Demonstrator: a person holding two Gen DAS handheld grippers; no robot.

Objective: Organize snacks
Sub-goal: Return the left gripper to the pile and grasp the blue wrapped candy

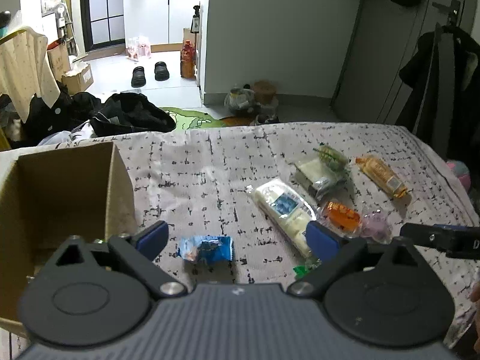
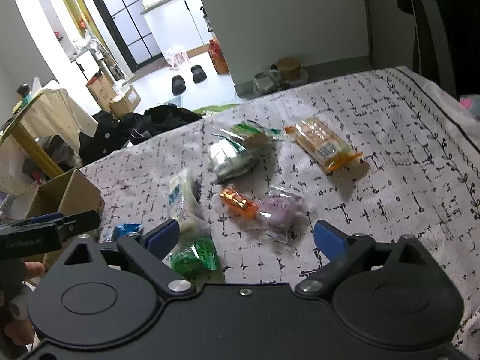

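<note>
Left gripper [image 1: 237,237]: wide, empty, over blue packet [image 1: 207,247] | right gripper [image 2: 247,235]: wide, empty, near purple packet [image 2: 277,210] | box [image 1: 69,186] left, ready for snacks.

My left tool [image 1: 237,238] has a ribbed grey body, 2 round black discs with raised rings, and black link arms pinned by 2 silver screws. Its fingers [image 1: 153,235] carry blue pads. My right tool [image 2: 247,238] is black all over, with the same discs, 3 silver screws along its front edge, and blue pads on its fingers [image 2: 330,240]. Small white lettering marks each tool's side.
</note>
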